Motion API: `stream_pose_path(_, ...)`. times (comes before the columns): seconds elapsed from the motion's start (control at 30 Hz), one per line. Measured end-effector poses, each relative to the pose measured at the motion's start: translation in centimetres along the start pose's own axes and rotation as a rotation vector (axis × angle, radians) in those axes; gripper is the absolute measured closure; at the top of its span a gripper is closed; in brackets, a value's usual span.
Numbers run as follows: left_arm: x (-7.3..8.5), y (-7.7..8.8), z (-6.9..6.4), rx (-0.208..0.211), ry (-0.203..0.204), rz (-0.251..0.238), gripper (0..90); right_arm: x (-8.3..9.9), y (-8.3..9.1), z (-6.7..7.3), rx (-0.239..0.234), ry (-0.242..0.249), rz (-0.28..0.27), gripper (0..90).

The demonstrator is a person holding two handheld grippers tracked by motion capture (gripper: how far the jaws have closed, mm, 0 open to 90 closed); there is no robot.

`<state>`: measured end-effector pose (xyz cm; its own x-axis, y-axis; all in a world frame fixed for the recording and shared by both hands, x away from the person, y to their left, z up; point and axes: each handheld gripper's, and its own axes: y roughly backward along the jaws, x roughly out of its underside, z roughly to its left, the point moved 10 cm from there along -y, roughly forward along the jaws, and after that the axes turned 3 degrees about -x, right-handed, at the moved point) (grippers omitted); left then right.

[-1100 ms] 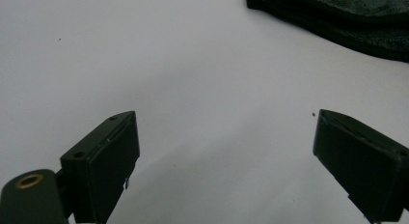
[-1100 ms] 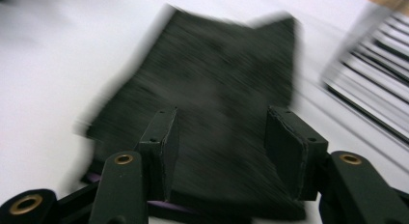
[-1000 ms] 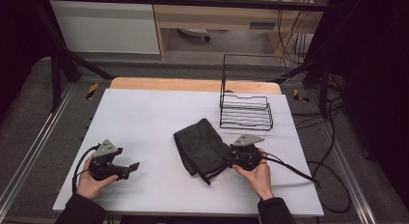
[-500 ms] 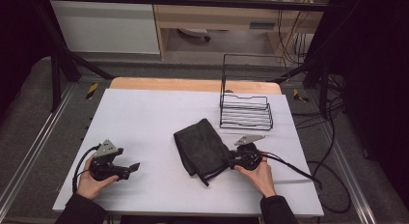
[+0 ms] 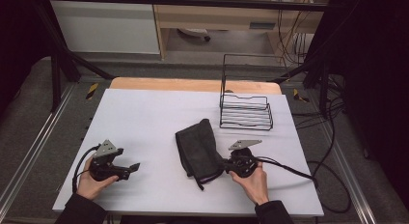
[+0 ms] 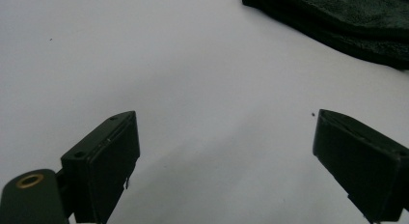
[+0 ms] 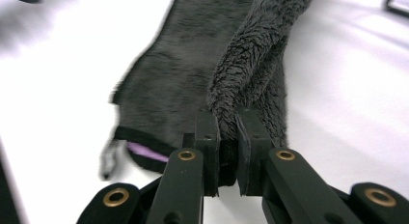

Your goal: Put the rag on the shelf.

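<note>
My right gripper [image 7: 226, 132] has just been closing, and its jaws now pinch a raised fold of the dark grey fleece cloth [image 7: 193, 84]; the plush pile bunches up between my two pads, which press it from both sides. From the right gripper view the pinched fold rises away from me while the rest of the cloth lies flat on the white table [image 7: 58, 74], with a thin purple-lined edge and a small tab showing at the near left corner.

In the high view my right gripper [image 5: 226, 164] sits at the cloth's [image 5: 197, 149] near right edge, my right hand [image 5: 251, 178] behind it and its cable trailing off to the right.

My left gripper [image 6: 226, 151] has its jaws spread wide with nothing between them, just bare table; the cloth's edge [image 6: 337, 21] lies well beyond them. In the high view that gripper [image 5: 128, 168] rests near the table's front left, in my left hand [image 5: 94, 183], well apart from the cloth.

A black wire rack [image 5: 246, 110] stands behind the cloth, towards the far right of the table [image 5: 144, 113].
</note>
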<state>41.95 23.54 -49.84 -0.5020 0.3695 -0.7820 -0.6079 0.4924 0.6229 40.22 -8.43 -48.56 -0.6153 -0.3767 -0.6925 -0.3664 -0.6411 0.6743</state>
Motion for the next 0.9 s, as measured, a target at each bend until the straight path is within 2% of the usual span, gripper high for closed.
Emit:
stream_pose_path(0.03,0.0,0.0,-0.1,0.002,0.0,0.001,9.0,0.0,0.0,0.0,0.0,0.0,0.0,82.0)
stream_pose_path(0.07,-0.1,0.0,-0.2,0.002,0.001,0.0,9.4,0.2,0.0,-0.3,0.032,-0.01,0.014,81.8)
stream_pose_path(0.1,-0.1,-0.1,-0.3,-0.001,0.006,0.0,9.4,0.2,0.0,-0.3,0.032,-0.01,0.014,81.8)
stream_pose_path(0.13,-0.2,-0.1,-0.5,-0.001,0.009,0.002,10.0,0.6,0.0,-1.5,0.076,-0.018,0.027,81.5)
stream_pose_path(0.17,-0.5,-0.1,-1.1,0.005,0.019,-0.001,10.6,0.9,-0.1,-2.0,0.081,-0.044,0.033,81.2)
stream_pose_path(0.23,-0.7,-0.2,-1.5,0.007,0.016,0.0,11.1,1.1,-0.1,-2.3,0.083,-0.056,0.04,81.0)
stream_pose_path(0.3,-1.6,-0.5,-3.3,0.018,0.028,0.002,12.4,1.9,-0.4,-2.9,0.074,-0.089,0.065,78.7)
stream_pose_path(0.33,-1.6,-0.5,-3.3,0.018,0.028,0.002,12.8,1.8,-0.4,-2.9,0.073,-0.079,0.063,76.8)
stream_pose_path(0.37,-1.9,-0.8,-3.9,0.025,0.028,0.003,13.8,1.7,-0.3,-2.9,0.07,-0.059,0.058,73.8)
stream_pose_path(0.4,-2.5,-1.3,-5.3,0.029,0.026,0.011,14.4,1.5,-0.1,-2.9,0.066,-0.04,0.045,70.4)
stream_pose_path(0.47,-3.1,-1.9,-6.8,0.043,0.035,0.019,15.3,1.0,0.5,-3.0,0.069,0.012,0.005,60.5)
stream_pose_path(0.5,-3.1,-1.9,-6.8,0.043,0.035,0.019,16.3,0.7,0.8,-3.1,0.081,0.029,-0.018,55.2)
stream_pose_path(0.57,-3.6,-2.7,-8.2,0.054,0.034,0.035,17.1,0.4,1.1,-3.5,0.092,0.055,-0.046,48.0)
stream_pose_path(0.6,-3.9,-3.2,-9.0,0.068,0.04,0.04,17.6,0.2,1.1,-3.8,0.096,0.056,-0.062,44.4)
stream_pose_path(0.63,-4.3,-4.3,-10.6,0.092,0.052,0.06,18.5,0.2,1.1,-4.1,0.1,0.051,-0.062,43.8)
stream_pose_path(0.67,-4.4,-4.9,-11.4,0.108,0.058,0.071,19.4,0.3,0.9,-4.4,0.104,0.044,-0.058,42.9)
stream_pose_path(0.7,-4.4,-4.9,-11.4,0.108,0.058,0.071,19.7,0.4,0.7,-4.6,0.103,0.039,-0.052,42.2)
stream_pose_path(0.77,-4.7,-6.1,-13.1,0.136,0.061,0.097,21.2,0.9,0.1,-4.9,0.095,0.037,-0.027,41.7)
stream_pose_path(0.9,-4.9,-7.6,-15.6,0.168,0.068,0.128,23.8,1.4,-0.4,-5.1,0.085,0.026,-0.012,42.8)
